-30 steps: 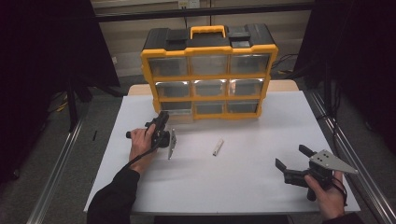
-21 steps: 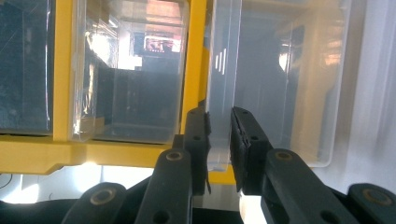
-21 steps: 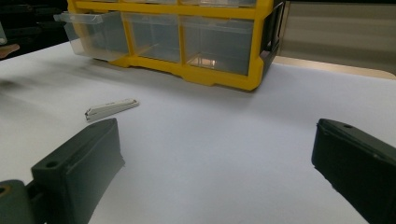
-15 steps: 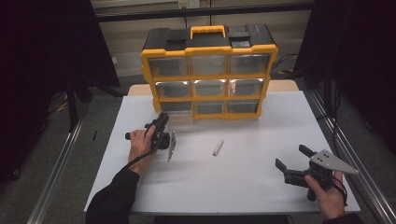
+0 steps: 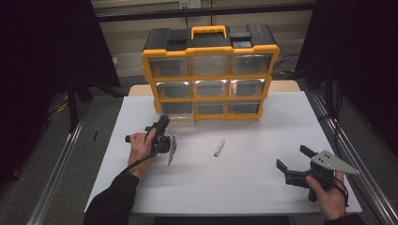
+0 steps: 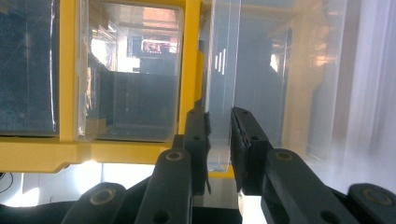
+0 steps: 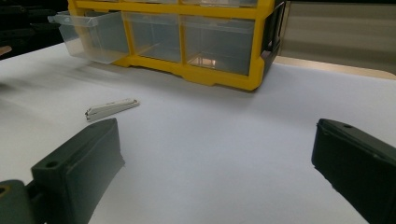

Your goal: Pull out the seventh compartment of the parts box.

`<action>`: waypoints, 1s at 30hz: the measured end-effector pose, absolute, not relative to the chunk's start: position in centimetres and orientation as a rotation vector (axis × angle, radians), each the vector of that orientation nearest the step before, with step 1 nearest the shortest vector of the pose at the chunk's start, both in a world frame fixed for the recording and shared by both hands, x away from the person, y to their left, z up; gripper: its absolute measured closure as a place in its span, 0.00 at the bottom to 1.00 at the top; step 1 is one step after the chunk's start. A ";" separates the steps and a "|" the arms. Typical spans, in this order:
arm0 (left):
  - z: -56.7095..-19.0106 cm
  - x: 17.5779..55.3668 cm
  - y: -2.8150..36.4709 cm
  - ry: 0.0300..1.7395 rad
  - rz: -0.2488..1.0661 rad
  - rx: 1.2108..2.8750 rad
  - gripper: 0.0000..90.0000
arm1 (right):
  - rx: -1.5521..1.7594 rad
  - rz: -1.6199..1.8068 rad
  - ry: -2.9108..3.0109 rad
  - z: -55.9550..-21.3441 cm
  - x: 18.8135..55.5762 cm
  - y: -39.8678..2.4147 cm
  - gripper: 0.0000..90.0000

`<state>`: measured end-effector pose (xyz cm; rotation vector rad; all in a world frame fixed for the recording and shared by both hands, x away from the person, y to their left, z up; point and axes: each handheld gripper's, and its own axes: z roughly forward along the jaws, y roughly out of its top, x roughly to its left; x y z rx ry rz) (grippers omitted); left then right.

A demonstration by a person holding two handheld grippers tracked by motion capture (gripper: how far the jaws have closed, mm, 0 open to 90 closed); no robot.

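A yellow organiser with clear drawers stands at the back of the white table. Its bottom left drawer is pulled partly out. My left gripper is at that drawer, jaws nearly together, with the drawer's clear front wall between them. A small white stick-shaped piece lies flat mid-table. My right gripper is held open near the table's front right, nothing between its jaws, facing the organiser.
The other organiser drawers look shut and see-through. Metal rails run along both sides of the table, with dark floor beyond. Bare white tabletop lies between the two grippers.
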<state>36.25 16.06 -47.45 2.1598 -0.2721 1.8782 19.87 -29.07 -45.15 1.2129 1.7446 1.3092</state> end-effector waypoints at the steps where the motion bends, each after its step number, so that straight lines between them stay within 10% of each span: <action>1: -47.5 36.2 16.1 -0.253 1.869 2.157 0.86 | 1.213 1.309 1.743 -45.2 19.9 -29.1 0.02; 30: -47.4 35.0 16.0 -0.266 1.877 2.166 0.86 | 1.212 1.306 1.746 -45.2 19.9 -29.0 0.02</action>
